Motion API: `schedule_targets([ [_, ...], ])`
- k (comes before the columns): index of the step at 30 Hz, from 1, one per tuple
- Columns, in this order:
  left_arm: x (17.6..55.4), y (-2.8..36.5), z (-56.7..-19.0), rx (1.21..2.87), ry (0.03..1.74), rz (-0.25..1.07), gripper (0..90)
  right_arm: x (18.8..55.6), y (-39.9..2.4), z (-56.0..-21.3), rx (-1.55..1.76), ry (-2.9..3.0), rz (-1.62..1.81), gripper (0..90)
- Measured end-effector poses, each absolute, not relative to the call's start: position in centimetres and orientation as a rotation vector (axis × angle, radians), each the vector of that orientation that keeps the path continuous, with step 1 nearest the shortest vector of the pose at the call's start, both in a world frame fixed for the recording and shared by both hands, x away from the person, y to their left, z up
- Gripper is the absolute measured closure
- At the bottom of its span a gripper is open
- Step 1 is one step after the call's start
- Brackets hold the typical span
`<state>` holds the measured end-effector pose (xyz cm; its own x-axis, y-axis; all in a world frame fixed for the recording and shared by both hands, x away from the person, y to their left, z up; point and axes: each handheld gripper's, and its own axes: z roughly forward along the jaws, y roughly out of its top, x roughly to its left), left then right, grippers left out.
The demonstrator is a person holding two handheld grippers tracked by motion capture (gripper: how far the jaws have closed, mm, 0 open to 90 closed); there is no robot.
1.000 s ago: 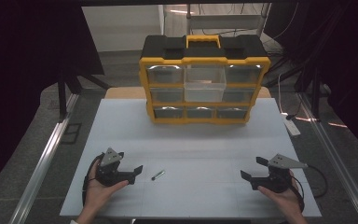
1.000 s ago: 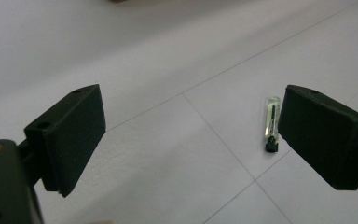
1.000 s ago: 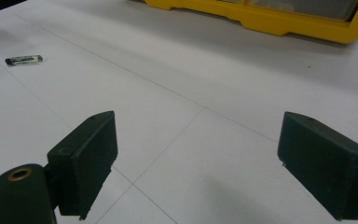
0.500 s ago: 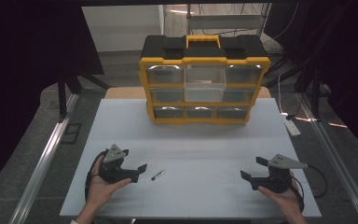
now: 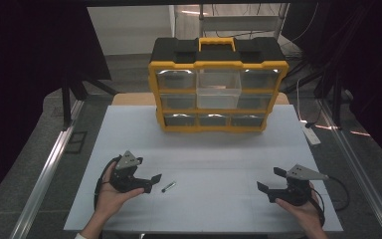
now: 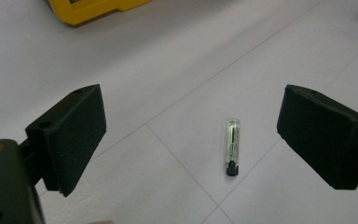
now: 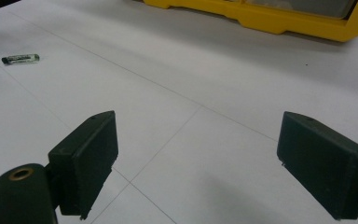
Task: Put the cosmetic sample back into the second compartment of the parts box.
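White table (image 5: 214, 149) w/ a yellow-and-black drawer organizer (image 5: 218, 87) at upper centre of the high view; a small clear tube w/ a dark cap (image 5: 168, 186) lies lower left of centre, just beside the left gripper (image 5: 149, 183), whose jaws are spread wide w/ nothing held. Right gripper (image 5: 268, 181), lower right, is likewise wide open & empty, well apart from the tube. Likely step is picking up the tube: centre it between the jaws, go low, close gently across its width; tube contents & drawer contents are too small or glared to make out.

place: a lab or workshop bench
signs: white table (image 5: 229, 149), yellow parts organizer (image 5: 218, 89), black curtains (image 5: 30, 59), metal rails (image 5: 45, 184), loose cables (image 5: 323, 127)
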<state>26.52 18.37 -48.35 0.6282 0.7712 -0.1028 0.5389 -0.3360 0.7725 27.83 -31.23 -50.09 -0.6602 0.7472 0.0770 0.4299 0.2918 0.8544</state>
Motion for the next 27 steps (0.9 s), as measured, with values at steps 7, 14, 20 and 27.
schedule_targets([
  [7,26.7,17.7,-48.0,2.062,0.995,0.343,8.6,27.9,-31.2,-50.1,1.061,2.221,1.311,13.3],
  [14,27.4,16.5,-47.5,2.095,0.962,0.322,8.6,27.9,-31.1,-50.2,1.059,2.228,1.303,13.3],
  [20,27.8,15.8,-47.2,2.124,0.935,0.298,8.5,27.9,-31.1,-50.2,1.057,2.229,1.304,13.3],
  [27,28.2,15.1,-47.0,2.151,0.922,0.283,8.5,28.0,-31.2,-50.2,1.069,2.224,1.298,13.2],
])
